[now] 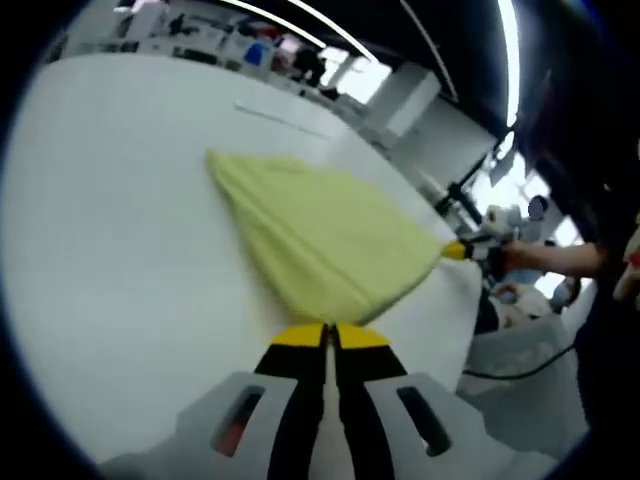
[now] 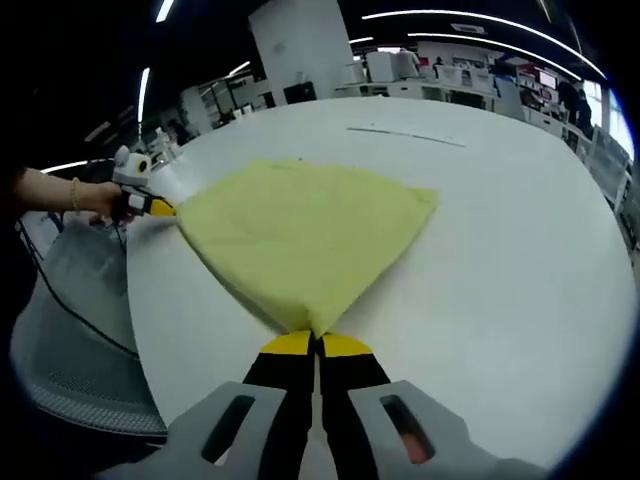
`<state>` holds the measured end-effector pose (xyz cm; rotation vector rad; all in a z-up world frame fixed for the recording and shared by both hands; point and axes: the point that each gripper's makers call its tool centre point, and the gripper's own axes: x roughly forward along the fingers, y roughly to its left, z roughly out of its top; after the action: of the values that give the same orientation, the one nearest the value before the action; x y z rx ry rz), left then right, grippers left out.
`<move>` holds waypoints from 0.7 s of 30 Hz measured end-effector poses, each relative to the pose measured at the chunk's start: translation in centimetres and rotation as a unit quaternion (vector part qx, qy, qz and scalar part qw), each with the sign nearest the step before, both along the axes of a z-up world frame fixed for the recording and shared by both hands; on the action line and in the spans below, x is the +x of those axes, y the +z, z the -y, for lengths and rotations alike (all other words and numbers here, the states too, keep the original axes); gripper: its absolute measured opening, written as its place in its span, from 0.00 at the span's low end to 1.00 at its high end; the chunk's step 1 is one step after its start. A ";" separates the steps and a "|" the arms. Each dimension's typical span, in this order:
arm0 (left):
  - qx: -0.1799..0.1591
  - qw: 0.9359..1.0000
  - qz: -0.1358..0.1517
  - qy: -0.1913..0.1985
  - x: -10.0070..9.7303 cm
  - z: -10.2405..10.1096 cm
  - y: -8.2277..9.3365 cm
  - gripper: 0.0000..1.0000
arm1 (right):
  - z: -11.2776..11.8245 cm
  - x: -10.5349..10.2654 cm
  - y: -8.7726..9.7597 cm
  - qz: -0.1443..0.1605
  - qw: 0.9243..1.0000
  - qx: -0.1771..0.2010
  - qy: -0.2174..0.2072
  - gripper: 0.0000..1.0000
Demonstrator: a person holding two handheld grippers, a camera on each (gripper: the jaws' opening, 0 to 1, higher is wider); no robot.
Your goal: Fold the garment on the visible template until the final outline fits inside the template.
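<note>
I have the yellow garment (image 1: 325,240) pinched at two corners and stretched between them over the white bench (image 1: 110,250). My left hand-held gripper (image 1: 327,335) has its jaws pressed together on the near corner, so in the left gripper view the cloth fans away from the tips toward 12 o'clock; the right hand-held gripper (image 1: 462,251) shows there at 3 o'clock, closed on the other corner with a hand (image 1: 540,258) behind it. The right gripper view mirrors this: my right hand-held gripper (image 2: 316,343) nips its corner at the tips, the garment (image 2: 305,235) spreads toward 12 o'clock, and the left hand-held gripper (image 2: 150,206) holds the far point at 9 to 10 o'clock. The long axis, as I judge it, runs corner to corner between the two grippers, and the free folded edge lies away from both (each arm equally close, each already on the cloth). A thin dark line (image 2: 405,135) lies on the bench beyond the garment, well apart; I cannot tell whether it belongs to the template. No containers sit on the bench.
</note>
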<state>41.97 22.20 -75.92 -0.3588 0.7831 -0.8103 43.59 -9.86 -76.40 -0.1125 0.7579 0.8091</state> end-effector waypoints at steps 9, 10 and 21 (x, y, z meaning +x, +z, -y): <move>-0.014 0.999 0.007 -0.038 -0.2 -1.7 0.5 0.00 | 1.3 0.7 0.7 -0.007 1.000 0.016 0.019 0.01; -0.018 0.999 0.004 -0.039 -0.3 -1.8 0.5 0.00 | 1.3 0.8 0.6 -0.009 1.000 0.018 0.020 0.01; 0.004 0.996 -0.012 -0.088 -1.4 -1.3 -0.4 0.00 | 0.7 -0.6 0.1 -0.029 0.999 0.009 0.045 0.01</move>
<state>40.55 23.47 -76.28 -0.2951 0.8478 -0.9680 42.95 -10.55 -76.27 -0.1080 0.8042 0.9081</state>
